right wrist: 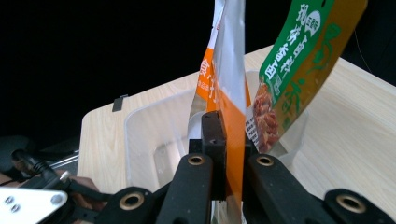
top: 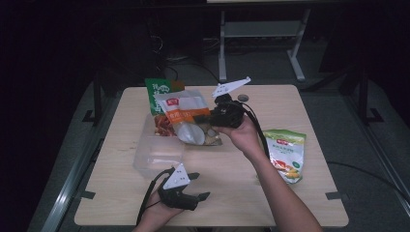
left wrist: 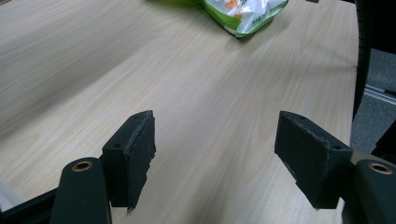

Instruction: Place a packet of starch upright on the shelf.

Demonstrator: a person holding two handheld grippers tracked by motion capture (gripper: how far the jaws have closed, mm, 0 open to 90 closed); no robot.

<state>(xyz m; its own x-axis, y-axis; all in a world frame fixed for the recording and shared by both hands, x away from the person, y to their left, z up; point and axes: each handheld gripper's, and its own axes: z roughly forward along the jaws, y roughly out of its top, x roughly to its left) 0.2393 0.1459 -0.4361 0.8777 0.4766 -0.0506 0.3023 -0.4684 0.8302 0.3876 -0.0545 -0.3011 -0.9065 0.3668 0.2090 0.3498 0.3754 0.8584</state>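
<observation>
The right gripper (top: 202, 117) sits just above the middle of the high view, its jaws clamped flat on an orange-and-white snack pouch (top: 186, 116) that hangs over the clear plastic bin (top: 157, 155). In the right gripper view the pouch (right wrist: 224, 88) stands on edge between the two black jaws, pinched near its lower part, with the bin's wall (right wrist: 154, 135) behind it. A green-and-orange snack bag (right wrist: 299, 70) leans in the bin just beside it — close enough that I can't tell whether the two touch.

The left gripper (top: 198, 186) rests low in the high view, near the table's front edge, jaws spread wide with nothing between them but bare wooden tabletop (left wrist: 210, 93). Another green-and-white packet (top: 286, 153) lies at the right of the table, well apart from the bin.

To my eye the step is settling the pouch into the bin. Doing it well means lowering it upright into the free space beside the green bag, without knocking that one over — and letting go only once the bottom edge rests on the bin floor.
</observation>
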